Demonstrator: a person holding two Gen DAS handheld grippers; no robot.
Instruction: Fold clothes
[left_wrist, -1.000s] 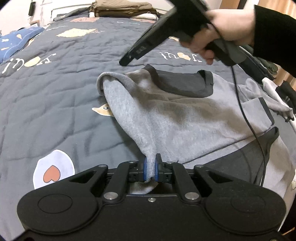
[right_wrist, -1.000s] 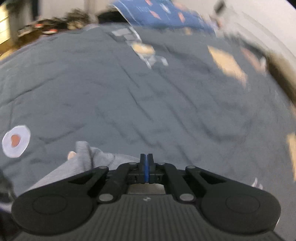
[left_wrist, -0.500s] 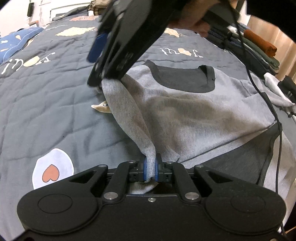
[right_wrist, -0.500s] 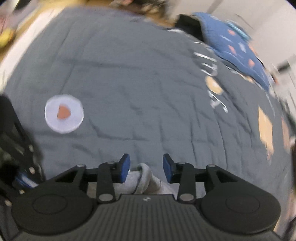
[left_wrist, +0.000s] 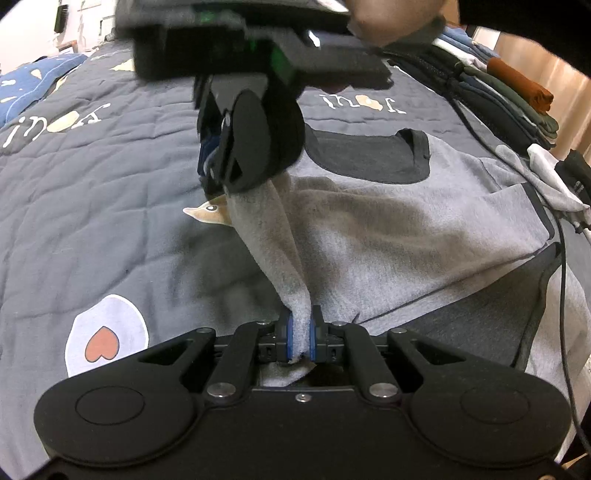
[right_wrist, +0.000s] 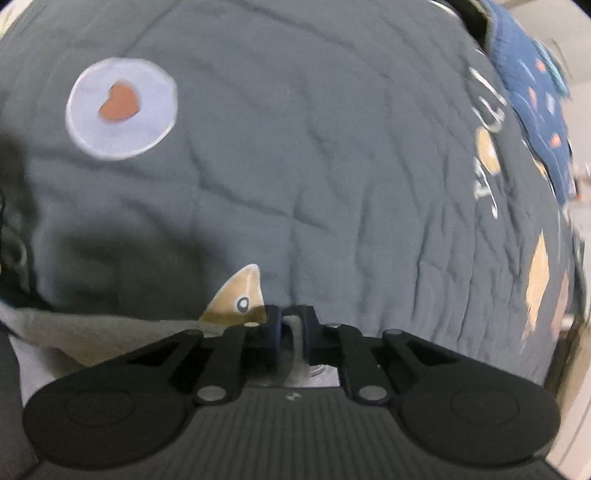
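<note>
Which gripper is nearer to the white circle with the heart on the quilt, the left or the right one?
Left. The left gripper pinches the grey sweatshirt just beside the heart circle; the right gripper grips the sweatshirt farther up, by the fish print.

Left of your left gripper (left_wrist: 300, 338) the quilt (left_wrist: 110, 206) lies bare. Ahead, your right gripper (left_wrist: 212, 173) blocks the way; a cable (left_wrist: 563, 258) and stacked clothes (left_wrist: 509, 99) crowd the right.
</note>
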